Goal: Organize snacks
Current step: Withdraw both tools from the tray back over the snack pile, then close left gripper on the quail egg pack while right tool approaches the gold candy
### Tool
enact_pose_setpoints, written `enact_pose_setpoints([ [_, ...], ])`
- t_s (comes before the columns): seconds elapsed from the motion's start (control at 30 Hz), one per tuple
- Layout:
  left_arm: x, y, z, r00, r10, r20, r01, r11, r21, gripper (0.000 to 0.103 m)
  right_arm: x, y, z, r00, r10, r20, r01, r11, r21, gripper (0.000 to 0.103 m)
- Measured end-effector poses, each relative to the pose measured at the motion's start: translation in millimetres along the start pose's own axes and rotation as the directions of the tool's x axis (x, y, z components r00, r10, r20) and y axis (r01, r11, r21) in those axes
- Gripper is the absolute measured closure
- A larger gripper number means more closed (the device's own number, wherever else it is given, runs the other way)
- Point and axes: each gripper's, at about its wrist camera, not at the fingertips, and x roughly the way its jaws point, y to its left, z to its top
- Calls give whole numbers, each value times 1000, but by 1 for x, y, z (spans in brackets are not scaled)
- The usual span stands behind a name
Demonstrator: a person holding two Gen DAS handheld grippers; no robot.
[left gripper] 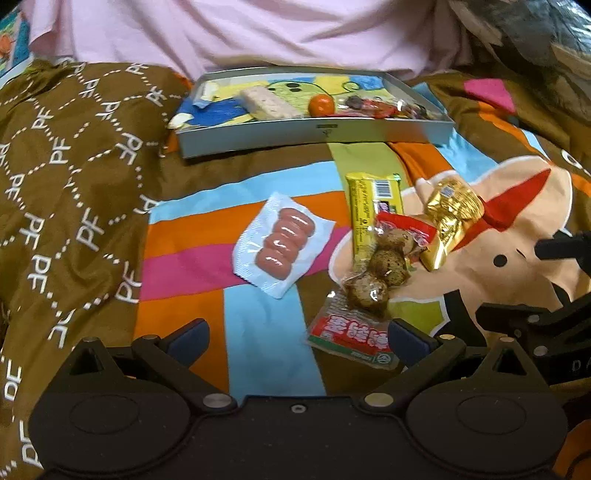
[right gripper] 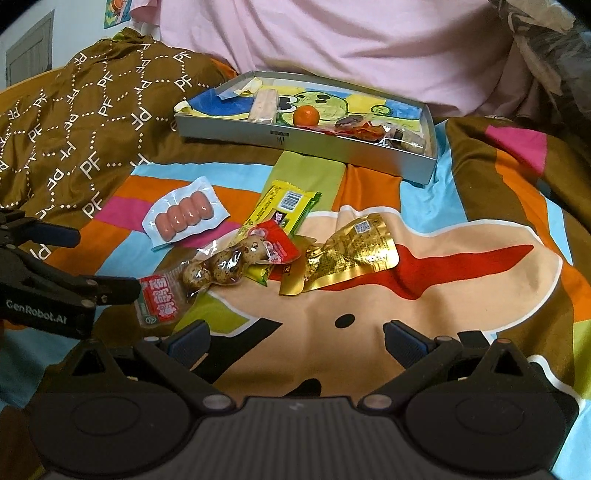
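Loose snacks lie on a colourful bedspread: a sausage pack (left gripper: 282, 244) (right gripper: 184, 216), a quail-egg pack (left gripper: 373, 275) (right gripper: 218, 267), a yellow bar (left gripper: 373, 206) (right gripper: 280, 210) and a gold packet (left gripper: 452, 218) (right gripper: 351, 251). A grey box lid (left gripper: 314, 134) (right gripper: 332, 146) behind them holds a wafer bar, an orange ball and several wrapped snacks. My left gripper (left gripper: 297, 339) is open and empty, just in front of the egg pack. My right gripper (right gripper: 295, 339) is open and empty, in front of the gold packet.
A brown "PF" quilt (left gripper: 74, 184) (right gripper: 74, 122) is bunched on the left. A pink sheet (left gripper: 295, 33) (right gripper: 351, 44) rises behind the box. The right gripper shows at the left wrist view's right edge (left gripper: 550, 314); the left gripper shows at the right wrist view's left edge (right gripper: 55, 273).
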Motion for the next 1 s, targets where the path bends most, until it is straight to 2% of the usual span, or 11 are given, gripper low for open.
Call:
enact_pose_setpoints([
  [0.33,14,-24,10,999,-43,10,41,986,164,1,4,-12,7,999,-23,33,24,999,-36,0],
  [0.57,29,-36,25,995,-99,11,94,970,225,2,17,-36,12,997,-59,57,58,998,17,0],
  [0.63,34,-37,30,992,-123,0,119,966,230,9,20,-41,14,996,-61,68,59,998,32,0],
  [0.87,54,-39,41,980,-186,-69,197,952,233,20,22,-45,14,994,-60,93,56,998,41,0],
  [0.97,64,-37,45,972,-209,-109,228,952,206,30,25,-45,15,994,-53,97,49,998,40,0],
  [1.0,67,-36,46,970,-213,-121,233,953,193,37,27,-45,16,994,-52,95,48,998,39,0],
])
